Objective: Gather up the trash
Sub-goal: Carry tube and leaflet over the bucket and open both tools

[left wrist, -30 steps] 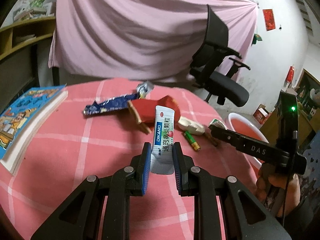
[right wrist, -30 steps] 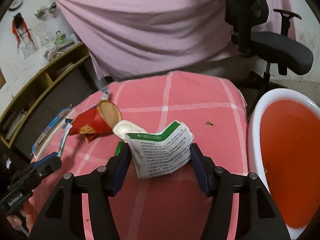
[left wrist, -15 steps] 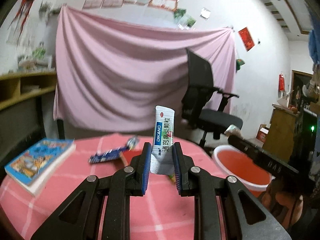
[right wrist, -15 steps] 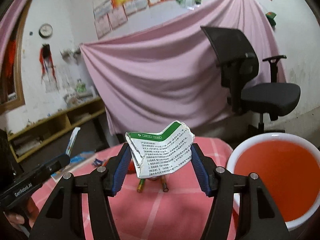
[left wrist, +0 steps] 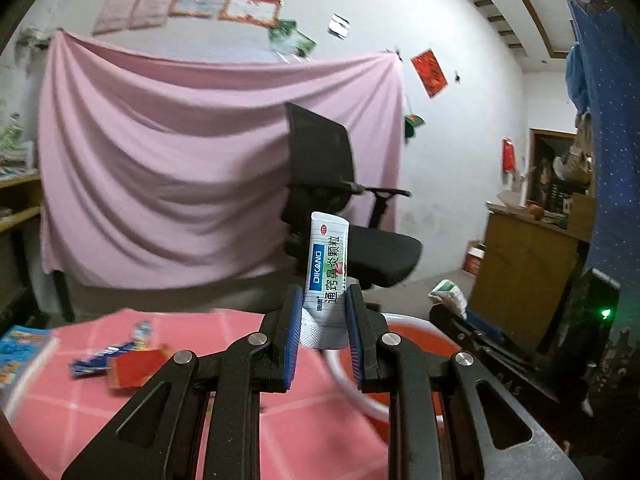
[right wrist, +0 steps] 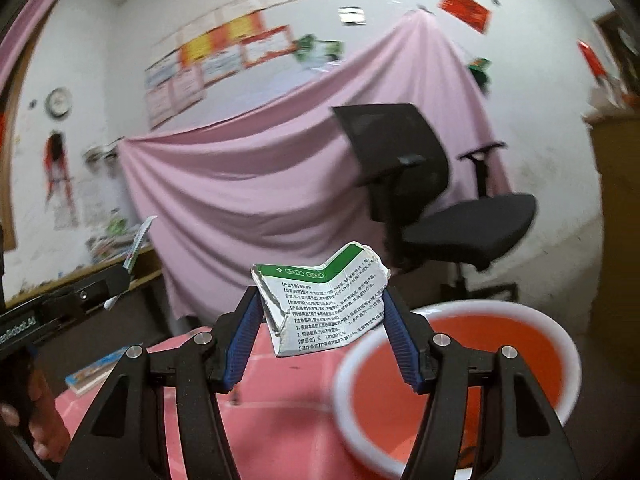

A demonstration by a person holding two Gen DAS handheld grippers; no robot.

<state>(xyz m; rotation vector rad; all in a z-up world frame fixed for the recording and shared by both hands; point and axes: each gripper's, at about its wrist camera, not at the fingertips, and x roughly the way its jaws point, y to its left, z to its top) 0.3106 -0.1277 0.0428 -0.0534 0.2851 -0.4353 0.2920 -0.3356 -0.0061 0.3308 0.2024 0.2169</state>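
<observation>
The left gripper point(left wrist: 323, 334) has its blue fingers point(left wrist: 291, 338) close together, squeezing a white medicine sachet point(left wrist: 326, 276) with blue and green writing. The sachet stands straight up between them, up in the air. The right gripper point(right wrist: 322, 338) has its fingers point(right wrist: 245, 338) about half apart, pressed on the two sides of a crumpled green and white medicine box point(right wrist: 322, 306). The box is bent and torn at one edge, and it too is up off the desk.

Just past the fingers of both grippers is a round bin with a white rim point(right wrist: 567, 350) and an orange inside. It sits beside the desk point(left wrist: 248, 330), which has a pink checked cloth. On the desk lie a red wrapper point(left wrist: 138, 368), a blue wrapper point(left wrist: 96, 362) and a picture book point(left wrist: 20, 354) at the left edge.

Farther back there is a black office chair point(right wrist: 424, 188) and a big pink sheet point(left wrist: 180, 168) hanging on the wall.
</observation>
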